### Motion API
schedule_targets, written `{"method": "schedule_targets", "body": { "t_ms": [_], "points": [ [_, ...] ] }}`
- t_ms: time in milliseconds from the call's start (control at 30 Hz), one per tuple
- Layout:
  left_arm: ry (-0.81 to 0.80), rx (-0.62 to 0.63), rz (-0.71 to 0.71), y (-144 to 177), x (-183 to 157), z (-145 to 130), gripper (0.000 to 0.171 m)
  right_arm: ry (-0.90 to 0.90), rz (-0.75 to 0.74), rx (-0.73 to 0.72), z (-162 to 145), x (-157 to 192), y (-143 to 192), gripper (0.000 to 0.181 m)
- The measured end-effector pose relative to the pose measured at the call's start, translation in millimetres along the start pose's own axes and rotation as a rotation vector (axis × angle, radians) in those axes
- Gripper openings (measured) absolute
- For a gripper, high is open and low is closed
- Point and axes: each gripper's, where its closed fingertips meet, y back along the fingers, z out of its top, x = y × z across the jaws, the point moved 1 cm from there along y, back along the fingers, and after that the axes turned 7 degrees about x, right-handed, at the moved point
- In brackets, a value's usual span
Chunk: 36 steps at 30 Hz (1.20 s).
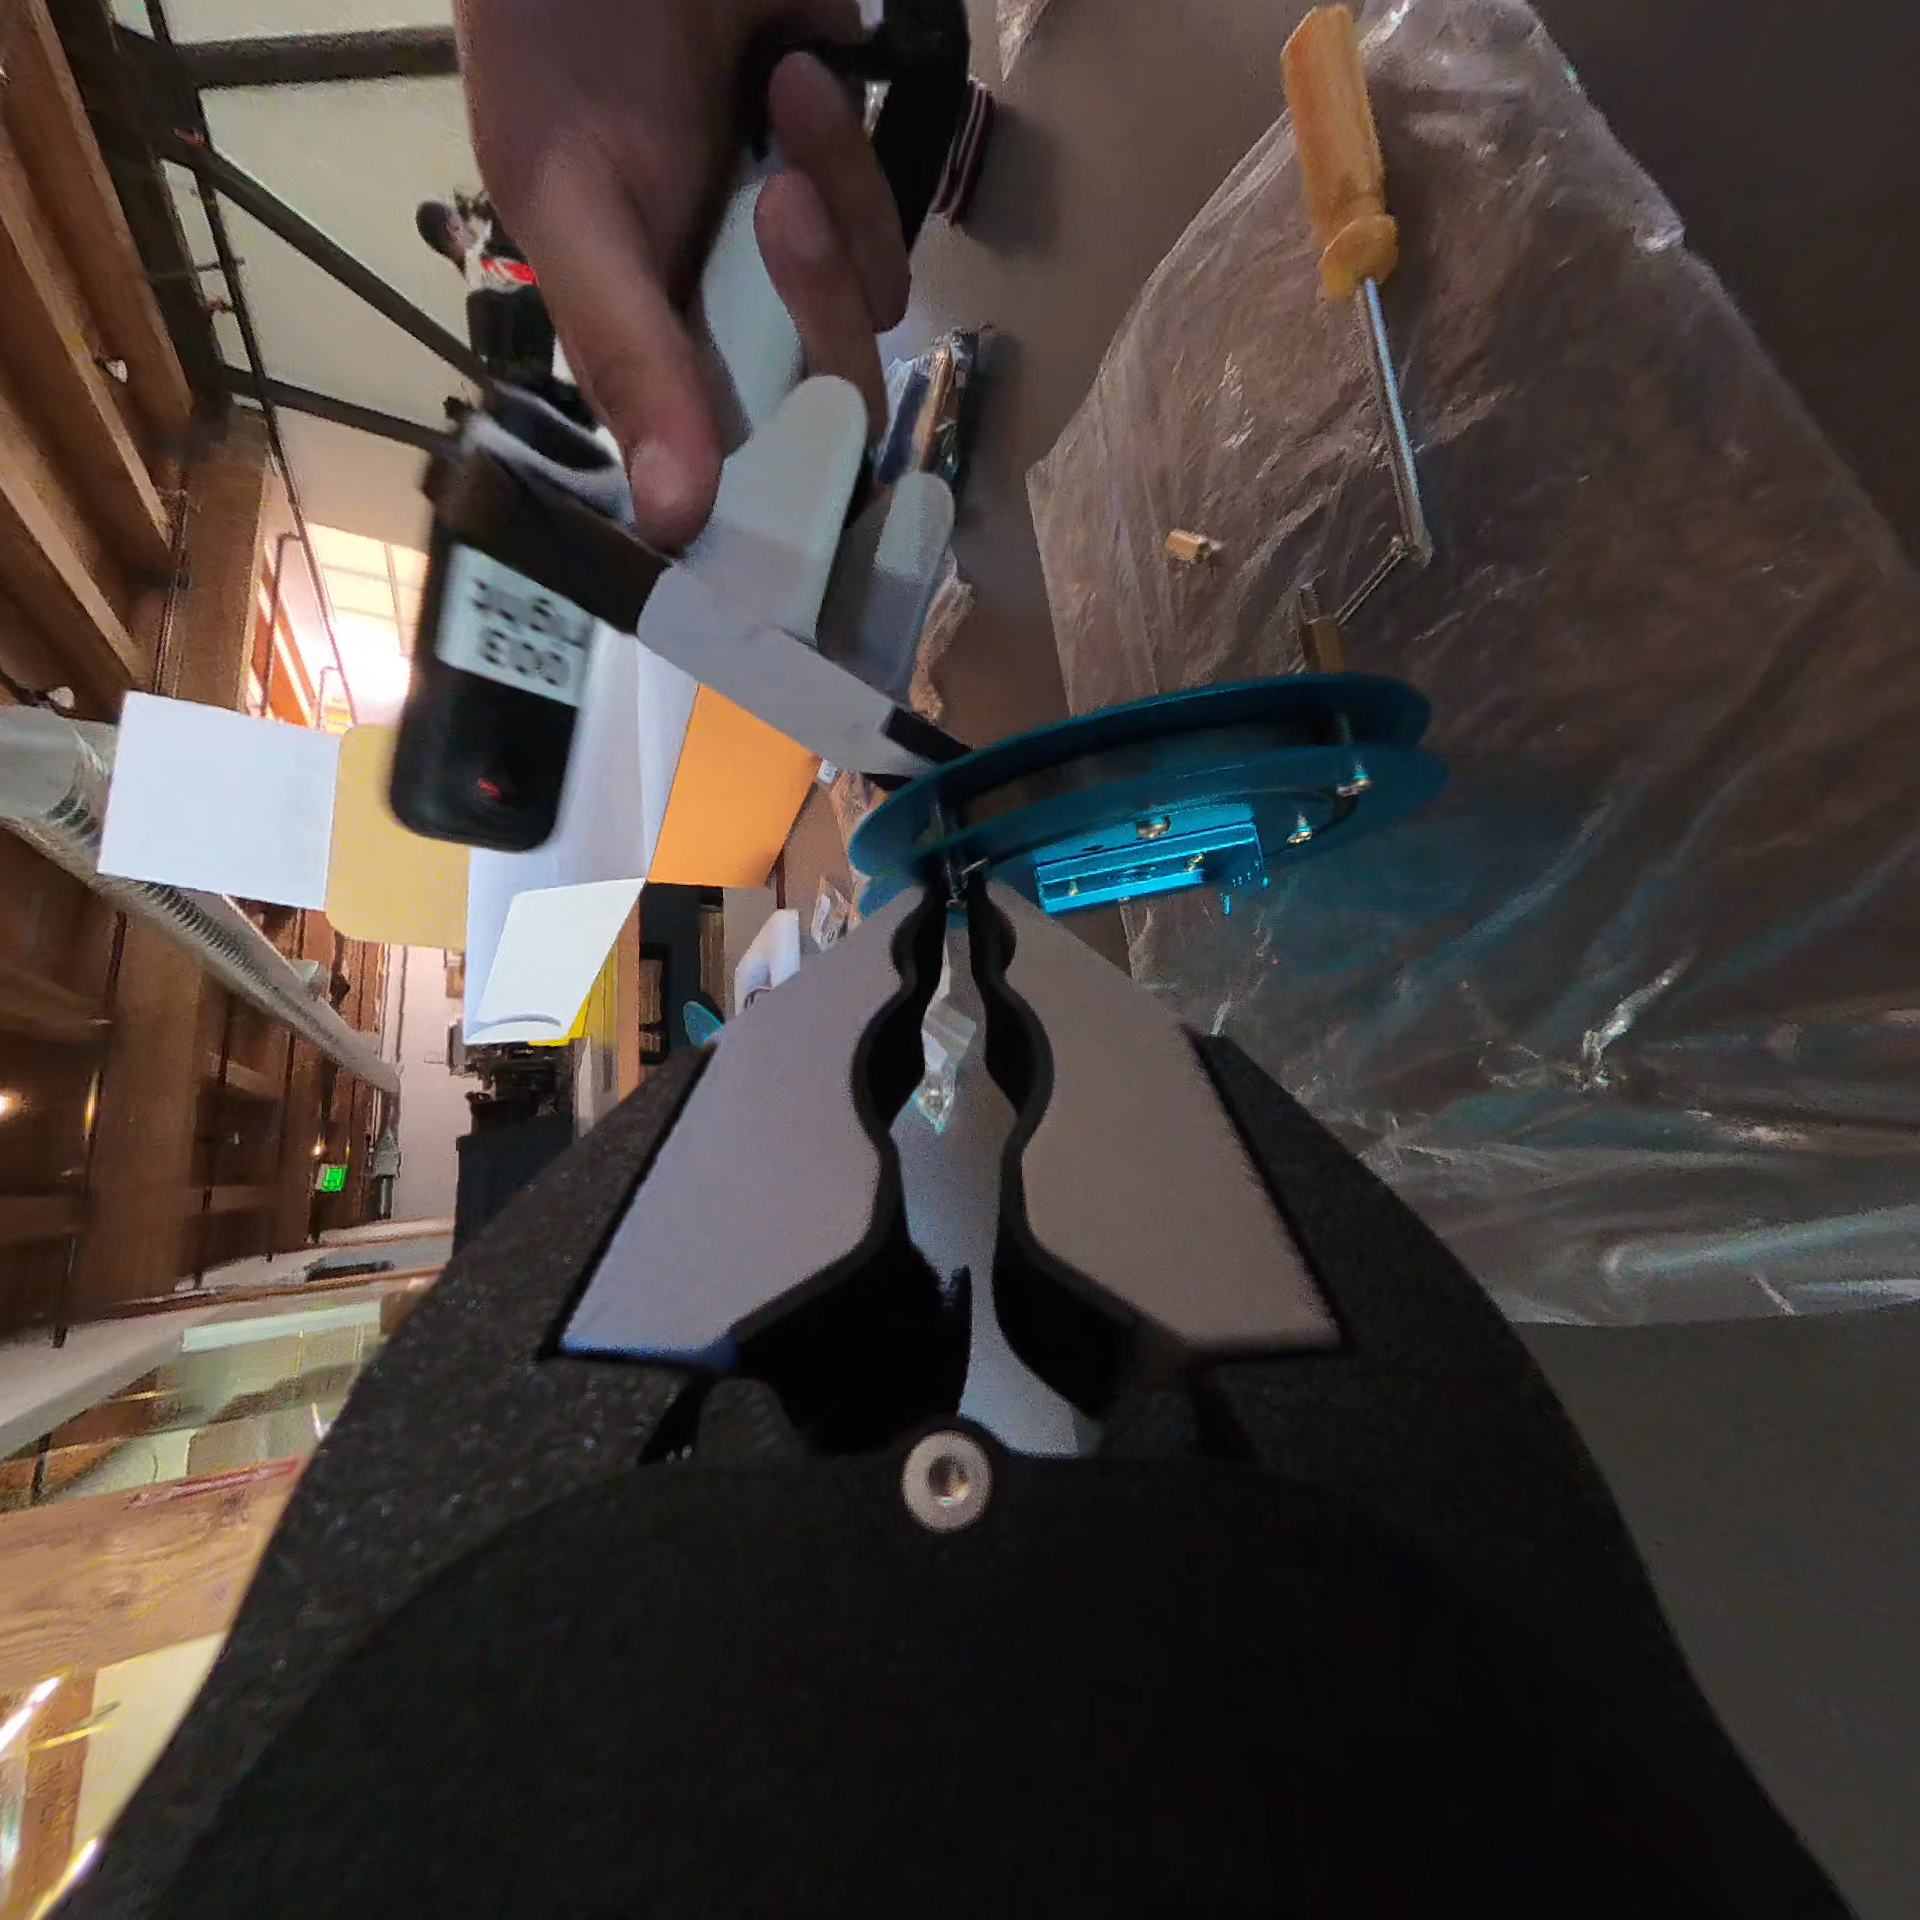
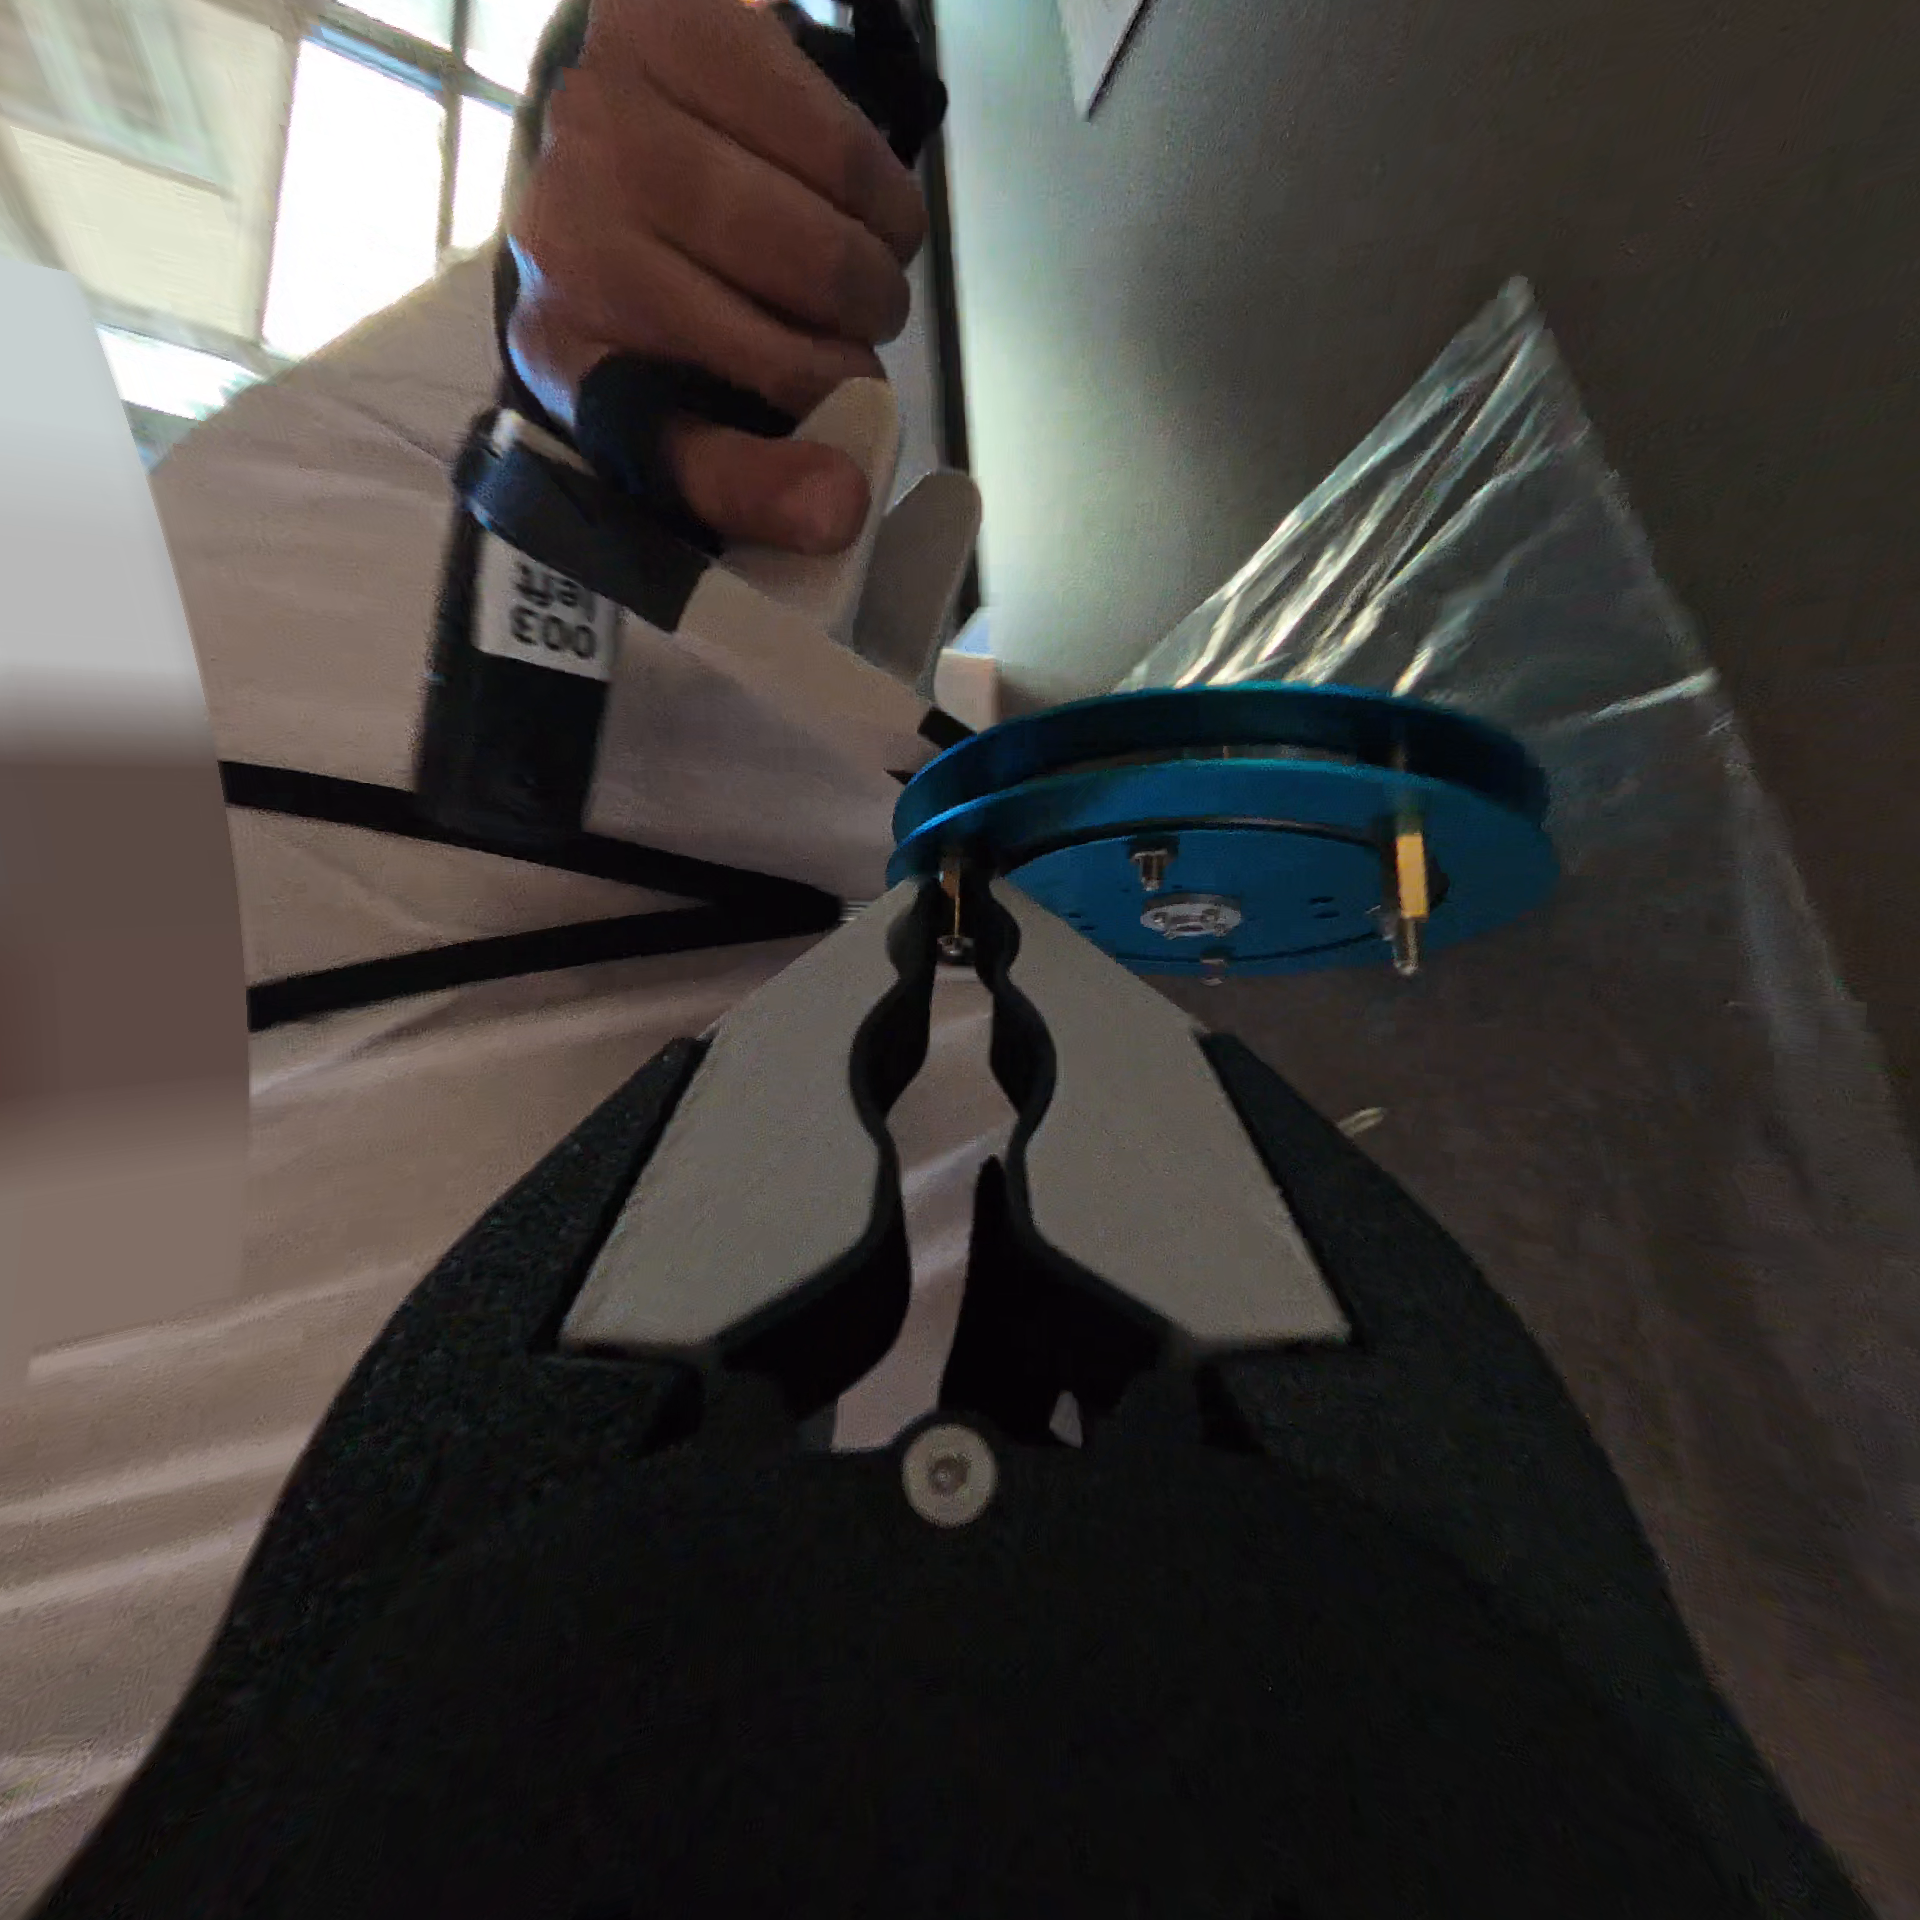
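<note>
The left hand-held gripper [image 1: 958,902] is nearly pressed together, pinching a small screw post at the rim of the blue double-disc assembly [image 1: 1174,774]. The right hand-held gripper [image 2: 961,914] is likewise almost closed on a brass standoff [image 2: 951,902] at the disc's edge. A clear plastic bag [image 1: 1507,831] covers the counter [image 1: 1714,1558], with a yellow-handled screwdriver [image 1: 1340,166] and loose brass standoffs [image 1: 1193,548] lying on it beyond the discs.
</note>
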Motion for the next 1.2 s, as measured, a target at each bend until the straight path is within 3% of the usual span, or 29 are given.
{"method": "schedule_targets", "body": {
  "t_ms": [67, 200, 333, 400, 433, 467, 533, 600, 667, 833, 933, 1100, 1133, 1200],
  "points": [
    [0.076, 0.006, -0.040, -1.3, 0.8, -1.0, 0.004, 0.191, -0.231, 0.029, 1.0, -1.8, 1.8, 0.004],
    [0.382, -0.027, -0.317, -0.5, -0.3, -1.1, 0.004, 0.582, -0.710, 0.105, 1.0, -5.6, 2.6, 0.005],
    [0.606, -0.062, -0.572, 1.7, -2.4, 2.2, 0.004, 0.758, -0.936, 0.183, 1.1, -7.0, 3.1, 0.005],
    [0.587, -0.077, -0.572, 1.5, -2.5, 4.1, 0.004, 0.711, -0.910, 0.196, -0.9, -7.3, 3.8, 0.003],
    [0.504, -0.071, -0.486, -0.9, -0.9, 3.3, 0.003, 0.609, -0.840, 0.173, -1.3, -7.9, 4.9, 0.003],
    [0.363, -0.048, -0.344, -4.3, 1.5, 1.6, 0.002, 0.447, -0.707, 0.123, -1.6, -8.1, 5.7, 0.003],
    [0.002, 0.016, -0.034, -7.7, 4.0, 2.3, 0.003, 0.037, -0.236, 0.009, -5.1, -2.8, 4.1, 0.003],
    [-0.109, 0.031, 0.073, -6.2, 3.3, 5.8, 0.003, -0.112, 0.059, -0.041, -9.1, 0.5, 1.5, 0.004],
    [0.003, 0.009, -0.017, -3.6, 1.4, 7.6, 0.003, -0.043, 0.004, -0.026, -12.5, 2.1, -2.8, 0.004],
    [0.474, -0.023, -0.458, -1.1, -0.9, 6.2, 0.004, 0.494, -0.733, 0.065, -5.0, -2.7, 7.6, 0.010],
    [0.563, -0.036, -0.573, -0.2, -1.2, 5.6, 0.004, 0.595, -0.893, 0.114, -4.6, -1.3, 5.6, 0.005],
    [0.431, -0.012, -0.432, -4.4, 1.9, 5.7, 0.003, 0.479, -0.753, 0.082, -4.5, -3.5, 6.7, 0.004],
    [0.281, -0.006, -0.290, -6.6, 3.0, 6.0, 0.002, 0.365, -0.640, 0.058, -5.9, -3.9, 7.3, 0.003],
    [-0.134, 0.025, 0.042, -6.8, 1.9, 11.6, 0.002, 0.004, -0.173, 0.008, -13.7, 1.2, 3.2, 0.002]
  ]
}}
